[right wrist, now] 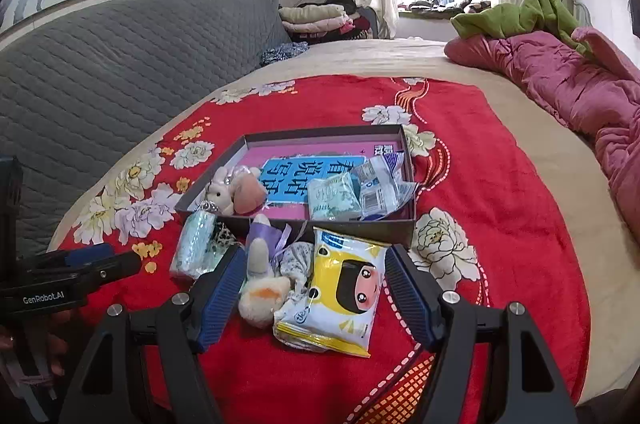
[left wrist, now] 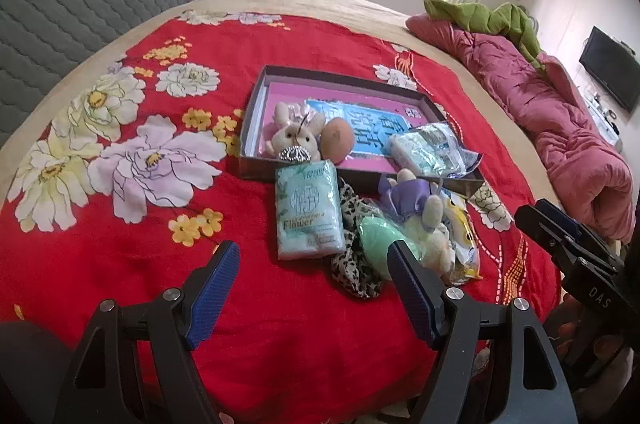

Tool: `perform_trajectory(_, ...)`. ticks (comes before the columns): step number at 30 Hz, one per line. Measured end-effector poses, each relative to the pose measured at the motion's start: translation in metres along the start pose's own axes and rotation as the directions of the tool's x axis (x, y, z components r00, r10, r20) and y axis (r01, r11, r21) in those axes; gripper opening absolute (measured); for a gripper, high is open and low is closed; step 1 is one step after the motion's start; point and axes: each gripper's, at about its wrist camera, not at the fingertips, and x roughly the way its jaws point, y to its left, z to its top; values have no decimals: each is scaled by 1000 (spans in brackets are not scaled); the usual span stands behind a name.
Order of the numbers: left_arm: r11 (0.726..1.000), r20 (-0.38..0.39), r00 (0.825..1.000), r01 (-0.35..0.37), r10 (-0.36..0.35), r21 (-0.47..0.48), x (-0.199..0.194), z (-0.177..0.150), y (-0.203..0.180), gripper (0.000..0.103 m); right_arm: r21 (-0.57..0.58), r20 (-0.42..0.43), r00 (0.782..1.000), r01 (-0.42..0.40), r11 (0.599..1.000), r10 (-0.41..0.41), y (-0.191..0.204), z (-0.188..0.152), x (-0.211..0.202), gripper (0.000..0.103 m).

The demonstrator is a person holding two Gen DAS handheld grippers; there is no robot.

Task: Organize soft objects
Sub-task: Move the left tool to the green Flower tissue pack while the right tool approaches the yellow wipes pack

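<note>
A dark shallow box (left wrist: 256, 96) (right wrist: 360, 224) lies on the red floral blanket. In it are a small rabbit plush (left wrist: 294, 138) (right wrist: 219, 196), a peach sponge (left wrist: 337, 143) (right wrist: 250, 194) and tissue packs (left wrist: 426, 148) (right wrist: 332, 202). In front of it lie a green "Flower" tissue pack (left wrist: 309, 214) (right wrist: 194, 250), a leopard scrunchie (left wrist: 354, 270), a green sponge (left wrist: 376, 244), a purple-dressed plush (left wrist: 416, 208) (right wrist: 262, 264) and a yellow wipes pack (right wrist: 340, 292) (left wrist: 464, 244). My left gripper (left wrist: 314, 284) is open just before the pile. My right gripper (right wrist: 316, 288) is open, its fingers either side of the plush and wipes pack.
A grey quilted headboard (right wrist: 100, 72) runs along the left. A pink duvet (right wrist: 580, 92) with a green cloth lies on the right of the bed. Folded clothes (right wrist: 316, 16) are stacked beyond the bed near the window.
</note>
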Motion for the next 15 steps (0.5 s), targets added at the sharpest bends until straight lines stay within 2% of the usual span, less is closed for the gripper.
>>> perform_trajectory(15,1000,-51,999,12,-13,-18,16,-5,5,77,-14,-56,998,-4,1000,3,1,-9,16,71)
